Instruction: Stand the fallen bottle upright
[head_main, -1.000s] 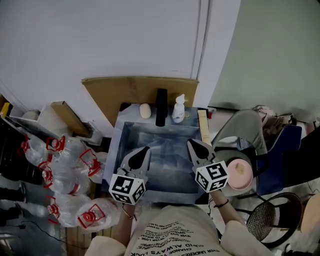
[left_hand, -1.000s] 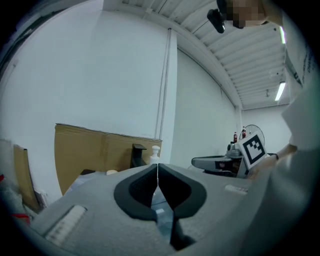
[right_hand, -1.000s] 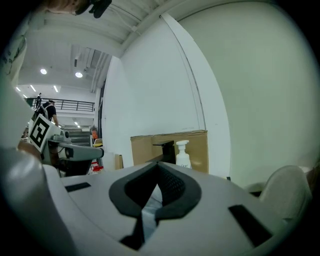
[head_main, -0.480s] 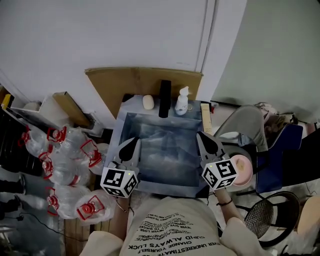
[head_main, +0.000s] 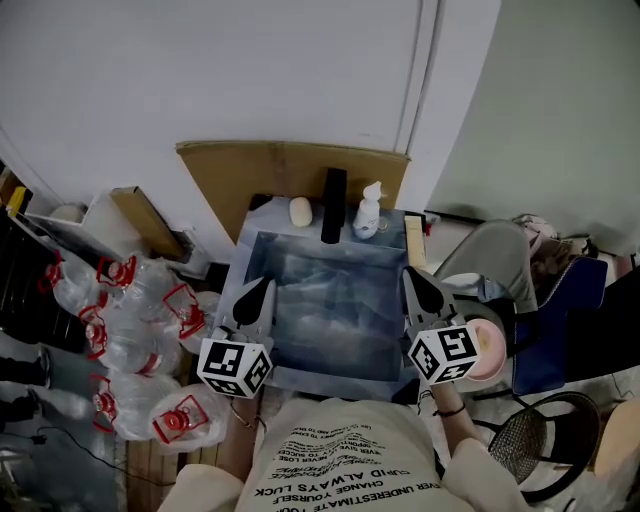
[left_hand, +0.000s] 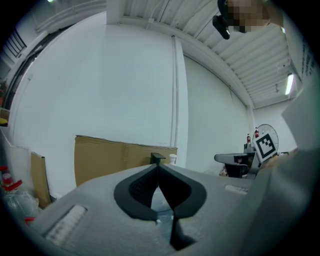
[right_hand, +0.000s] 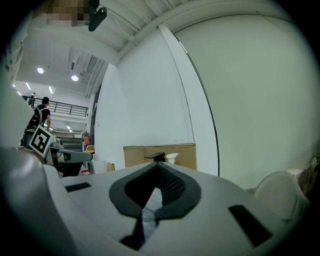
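A small white pump bottle (head_main: 368, 210) stands upright on the back rim of the grey metal basin (head_main: 330, 362), between a tall black object (head_main: 333, 205) and a pale wooden strip. No bottle lies on its side in view. My left gripper (head_main: 262, 284) hovers at the basin's left rim, jaws shut and empty. Over the right rim my right gripper (head_main: 410, 272) is also shut and empty. In the left gripper view the bottle's pump top (left_hand: 172, 159) peeks over the closed jaw tips (left_hand: 159, 166). The right gripper view shows that top (right_hand: 171, 158) beyond its own tips (right_hand: 157, 164).
A white oval soap (head_main: 300, 211) lies on the back rim. A cardboard sheet (head_main: 290, 170) leans on the wall behind. Several clear water jugs with red caps (head_main: 140, 335) crowd the floor at left. A pink bowl (head_main: 487, 350) and a wire chair (head_main: 545, 440) are at right.
Both grippers have drawn back toward the person and spread apart, from over the basin out to its side rims. They stayed shut. The pump bottle has not moved.
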